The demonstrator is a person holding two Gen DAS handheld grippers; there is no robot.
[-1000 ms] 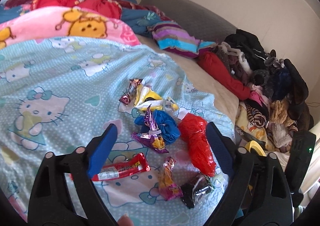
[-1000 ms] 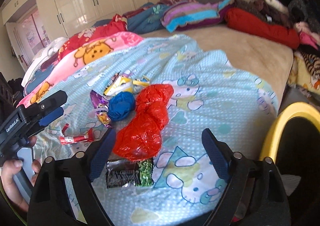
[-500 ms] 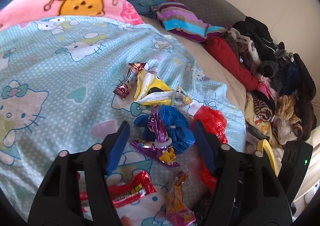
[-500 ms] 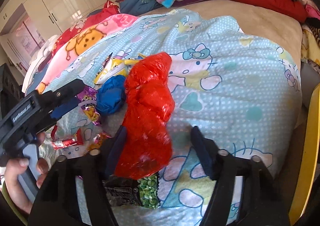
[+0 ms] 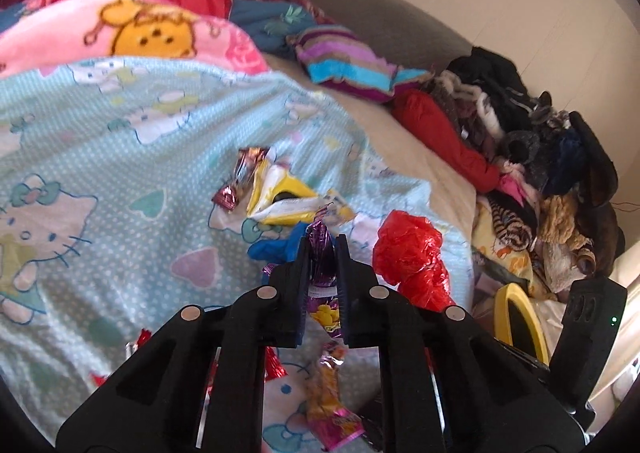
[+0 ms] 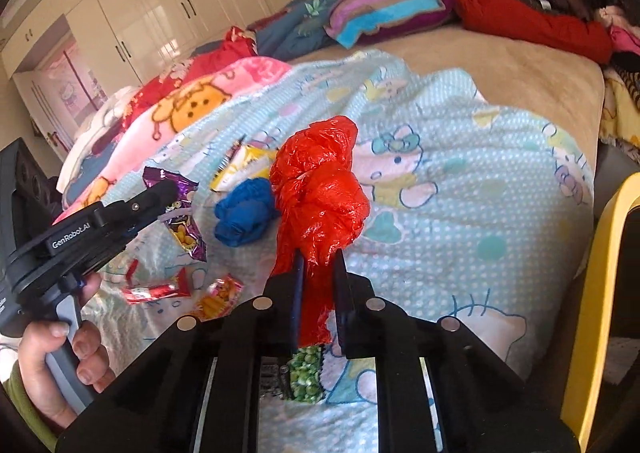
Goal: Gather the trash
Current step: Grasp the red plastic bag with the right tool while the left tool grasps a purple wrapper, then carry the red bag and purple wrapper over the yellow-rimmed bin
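Trash lies on a light-blue cartoon-cat blanket. My left gripper is shut on a purple snack wrapper, which also shows in the right wrist view. My right gripper is shut on a crumpled red plastic bag, lifted above the blanket; the bag also shows in the left wrist view. A blue crumpled bag, a yellow wrapper, a brown candy wrapper, a red wrapper, an orange-pink wrapper and a green-pea packet lie around.
A yellow-rimmed bin stands at the bed's right edge; it also shows in the left wrist view. Piled clothes and folded blankets line the bed's far side. White wardrobes stand behind.
Both grippers have closed: the left on the purple wrapper, the right on the red bag. Both have lifted their catch off the blanket.
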